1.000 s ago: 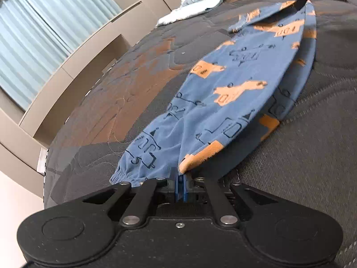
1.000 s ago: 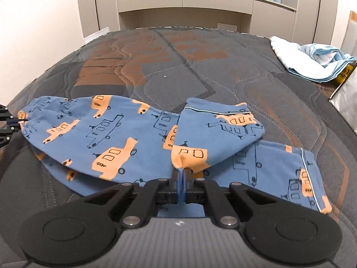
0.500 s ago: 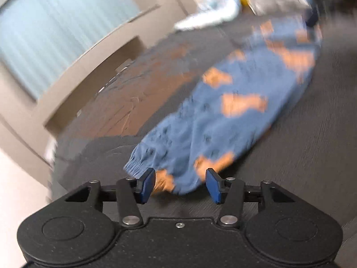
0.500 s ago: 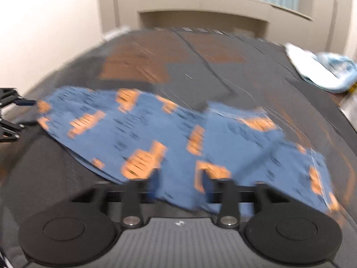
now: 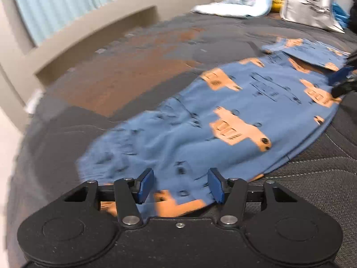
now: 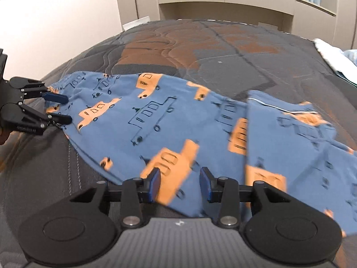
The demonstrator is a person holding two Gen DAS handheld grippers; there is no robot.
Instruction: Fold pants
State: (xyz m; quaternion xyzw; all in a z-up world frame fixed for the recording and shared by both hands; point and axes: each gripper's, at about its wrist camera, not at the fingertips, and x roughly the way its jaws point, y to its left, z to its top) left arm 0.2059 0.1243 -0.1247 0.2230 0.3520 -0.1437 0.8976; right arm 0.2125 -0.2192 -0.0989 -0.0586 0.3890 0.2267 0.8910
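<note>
Pants (image 6: 178, 120), blue with orange vehicle print, lie flat across the dark quilted bed (image 6: 200, 51), filling the middle of both frames; one end is folded over at right of the right wrist view. Left gripper (image 5: 180, 187) is released, pads apart, cuff fabric between them but not pinched. Right gripper (image 6: 179, 184) has jaws closing, still apart, fabric edge between them, not pressed. Light blue cloth (image 5: 241, 6) and a white bag (image 5: 310, 2) sit at upper right of the left wrist view.
</note>
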